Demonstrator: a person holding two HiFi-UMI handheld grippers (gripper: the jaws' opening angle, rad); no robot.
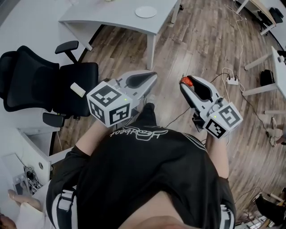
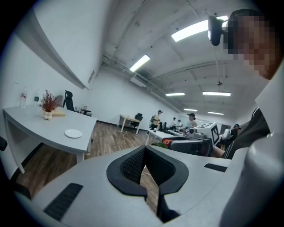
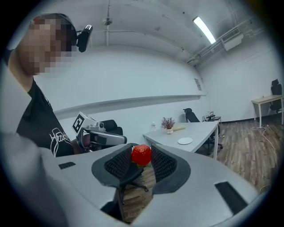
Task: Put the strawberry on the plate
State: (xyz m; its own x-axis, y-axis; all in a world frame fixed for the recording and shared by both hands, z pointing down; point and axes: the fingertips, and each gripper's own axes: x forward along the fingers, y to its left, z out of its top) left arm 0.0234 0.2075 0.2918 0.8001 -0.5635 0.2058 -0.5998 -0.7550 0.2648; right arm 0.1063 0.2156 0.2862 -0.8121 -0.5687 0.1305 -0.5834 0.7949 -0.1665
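Right gripper view: right gripper (image 3: 141, 151) fingers pinch the strawberry (image 3: 141, 156) mid-air, left gripper (image 2: 145, 150) fingers closed and empty, plate (image 3: 185, 141) well apart on the surface (image 3: 199, 131), so grip firmly, carry over, lower before releasing.

The glossy red strawberry (image 3: 141, 154), with a bit of green at its underside, is pinched between the dark pads of the right claw (image 1: 187, 83), up in the air and well apart from the small round white plate (image 1: 146, 12) lying flat near the edge of the pale grey bench (image 1: 107, 15).
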